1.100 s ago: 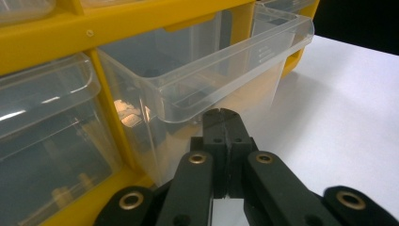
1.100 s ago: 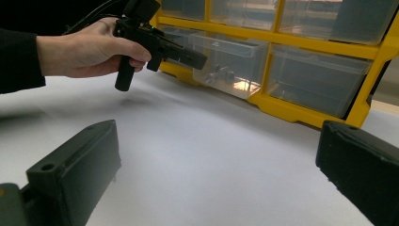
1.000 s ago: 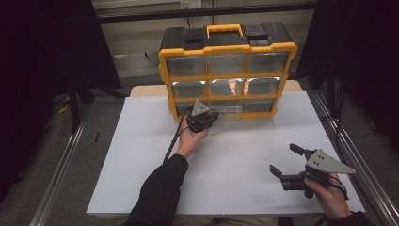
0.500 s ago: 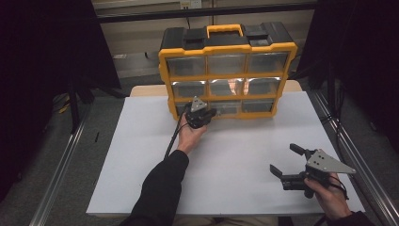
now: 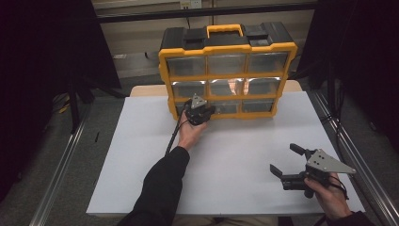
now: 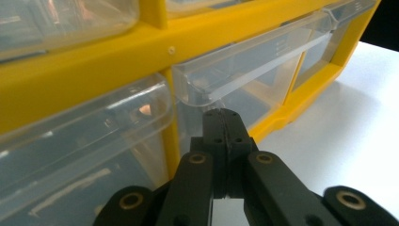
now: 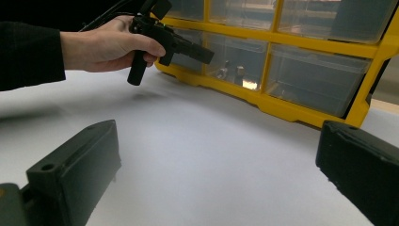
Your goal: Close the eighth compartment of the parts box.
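You work under dim light — the room around the white table [image 5: 244, 155] falls to near black. Glare sits on the clear drawers of the yellow organiser [image 5: 227, 70], brightest across its middle row. In the left gripper view the close jaws and nearest drawer fronts are soft. In the right gripper view your own jaws blur at the bottom corners — the far hand [image 7: 106, 44] casts a faint shadow.

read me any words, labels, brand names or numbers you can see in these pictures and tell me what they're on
None can be read. The yellow drawer organizer shows no legible brand or label. Its clear drawers bear only small raised ridges, not letters. The left gripper and right gripper carry no visible marking.
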A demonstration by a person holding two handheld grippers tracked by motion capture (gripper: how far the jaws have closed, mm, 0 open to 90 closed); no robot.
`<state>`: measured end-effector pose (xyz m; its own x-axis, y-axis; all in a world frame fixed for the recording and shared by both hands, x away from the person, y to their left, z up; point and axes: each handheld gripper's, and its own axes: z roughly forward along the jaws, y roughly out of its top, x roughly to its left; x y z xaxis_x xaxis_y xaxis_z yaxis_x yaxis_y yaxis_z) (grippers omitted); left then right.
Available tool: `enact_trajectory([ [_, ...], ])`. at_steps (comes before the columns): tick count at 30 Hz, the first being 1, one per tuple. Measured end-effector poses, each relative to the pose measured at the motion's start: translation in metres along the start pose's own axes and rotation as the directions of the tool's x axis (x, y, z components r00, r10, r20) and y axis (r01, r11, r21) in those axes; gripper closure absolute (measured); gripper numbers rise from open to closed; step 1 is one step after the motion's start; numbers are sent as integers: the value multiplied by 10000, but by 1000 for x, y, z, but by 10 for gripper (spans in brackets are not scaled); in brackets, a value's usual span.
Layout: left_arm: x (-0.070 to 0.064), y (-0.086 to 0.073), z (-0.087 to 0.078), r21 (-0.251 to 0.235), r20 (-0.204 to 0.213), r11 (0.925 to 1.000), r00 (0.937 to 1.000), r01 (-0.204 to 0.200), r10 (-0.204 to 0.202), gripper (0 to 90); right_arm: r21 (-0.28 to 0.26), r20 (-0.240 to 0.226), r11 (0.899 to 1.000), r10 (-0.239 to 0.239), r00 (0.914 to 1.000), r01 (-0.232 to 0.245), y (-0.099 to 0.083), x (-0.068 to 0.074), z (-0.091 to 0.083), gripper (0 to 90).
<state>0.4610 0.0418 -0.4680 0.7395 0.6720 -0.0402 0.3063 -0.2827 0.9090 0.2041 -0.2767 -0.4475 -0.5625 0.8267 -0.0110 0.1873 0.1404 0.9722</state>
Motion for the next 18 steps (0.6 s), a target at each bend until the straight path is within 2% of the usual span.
enact_trajectory([
  [2,0,0,1,75,-93,9999,9999,-90,91,900,2,-7,10000,0,10000,0,0,0,0,0],
  [6,-1,0,2,1,-2,10000,10000,-59,59,900,-28,12,10000,22,10000,-22,0,0,0,0],
  [7,-1,0,3,27,135,9999,9998,-123,123,900,-25,12,10000,4,10000,-4,0,0,0,0],
  [8,-2,0,2,65,-44,9999,9999,-140,140,900,-20,9,10000,20,10000,-20,0,0,0,0],
  [12,0,-1,0,75,45,9999,9999,-142,142,900,-5,18,10000,46,10000,-46,0,0,0,0],
  [13,0,-1,0,37,109,10000,9999,-35,35,900,-4,15,10000,26,10000,-26,0,0,0,0],
  [18,0,-2,-5,-40,315,9999,9994,-118,119,900,-1,36,10000,73,10000,-73,-1,-1,-1,0],
])
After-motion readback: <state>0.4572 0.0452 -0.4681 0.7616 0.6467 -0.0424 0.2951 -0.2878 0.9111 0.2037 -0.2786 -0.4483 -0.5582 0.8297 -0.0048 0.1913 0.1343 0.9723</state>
